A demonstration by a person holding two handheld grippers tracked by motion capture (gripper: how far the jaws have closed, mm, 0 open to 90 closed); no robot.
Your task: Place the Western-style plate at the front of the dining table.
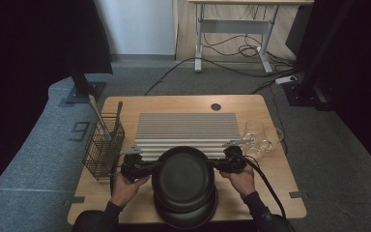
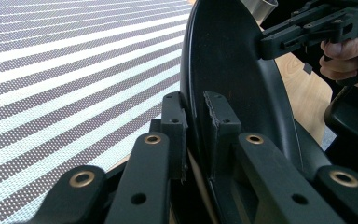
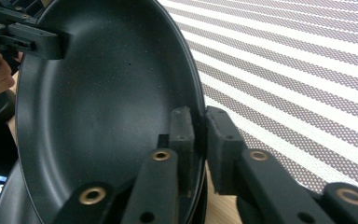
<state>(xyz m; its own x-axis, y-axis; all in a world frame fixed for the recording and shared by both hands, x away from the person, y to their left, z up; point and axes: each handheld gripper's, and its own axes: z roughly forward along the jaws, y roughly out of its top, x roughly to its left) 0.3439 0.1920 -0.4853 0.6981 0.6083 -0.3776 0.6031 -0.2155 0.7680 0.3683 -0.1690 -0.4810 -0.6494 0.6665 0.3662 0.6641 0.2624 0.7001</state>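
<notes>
A black plate point(image 1: 182, 176) is held between both grippers above a second black plate point(image 1: 188, 217) that lies at the table's front edge. My left gripper point(image 1: 150, 166) is shut on the plate's left rim, and in the left gripper view its jaws point(image 2: 196, 112) pinch the thin rim of the plate point(image 2: 233, 70). On the opposite rim my right gripper point(image 1: 216, 164) is shut too; the right gripper view has its jaws point(image 3: 200, 123) clamped over the edge of the plate point(image 3: 107, 93), hollow face showing. The lower plate point(image 3: 9, 196) peeks out below.
A grey striped drying mat point(image 1: 188, 128) lies just beyond the plates. A black wire basket point(image 1: 104, 147) with utensils stands at the left. Two clear glass mugs point(image 1: 261, 137) stand at the right edge of the mat. A desk and cables stand on the floor behind.
</notes>
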